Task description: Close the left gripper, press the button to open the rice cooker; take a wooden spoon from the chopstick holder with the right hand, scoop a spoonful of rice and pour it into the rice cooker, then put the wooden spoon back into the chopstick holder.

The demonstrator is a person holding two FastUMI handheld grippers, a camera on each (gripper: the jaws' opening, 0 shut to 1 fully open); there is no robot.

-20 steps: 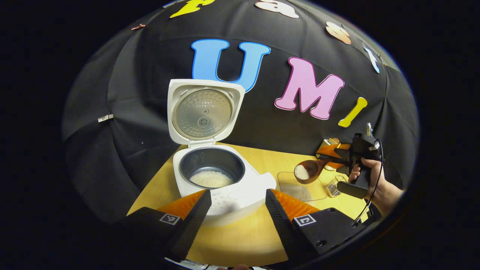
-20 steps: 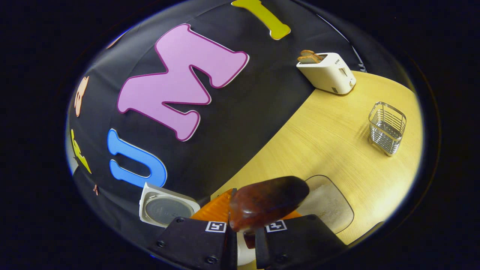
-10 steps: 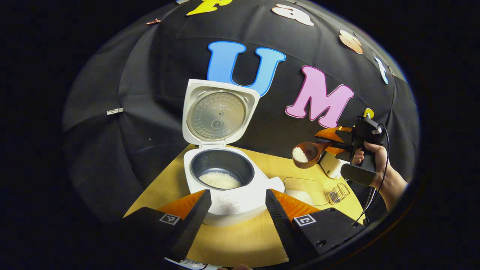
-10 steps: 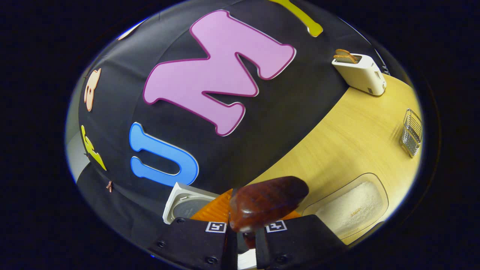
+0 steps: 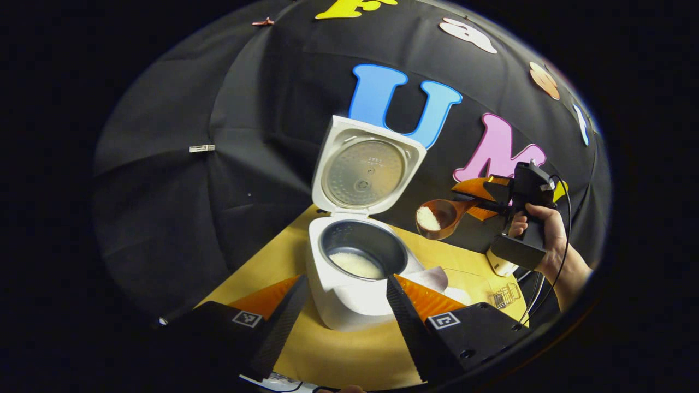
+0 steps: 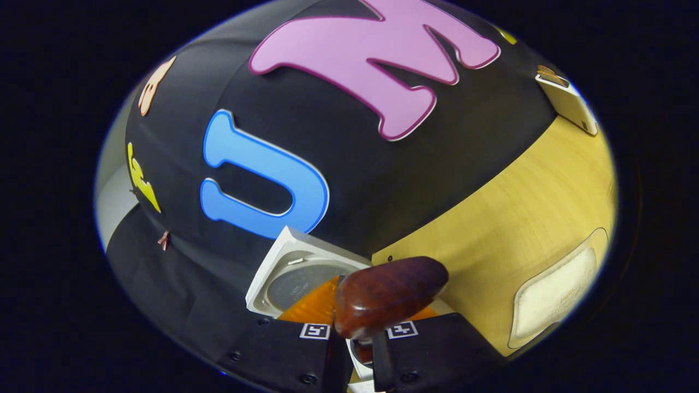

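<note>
Wooden spoon (image 5: 441, 216) carries a small heap of rice in its bowl, held level so nothing spills, up in the air just right of the open rice cooker (image 5: 357, 275); right gripper (image 5: 481, 201) fingers pinch the spoon handle, a hand (image 5: 538, 232) holding it; cooker lid (image 5: 368, 168) stands upright, inner pot (image 5: 362, 254) already has rice at the bottom; judged step: carrying the scoop to the pot, pour not yet done; left gripper (image 5: 344, 314) fingers spread apart, empty, parked low in front of the cooker; clear rice tray (image 6: 557, 292) and wire chopstick holder (image 5: 505, 296) on the wooden surface (image 6: 524, 213); toaster (image 6: 568, 98) at far edge.
</note>
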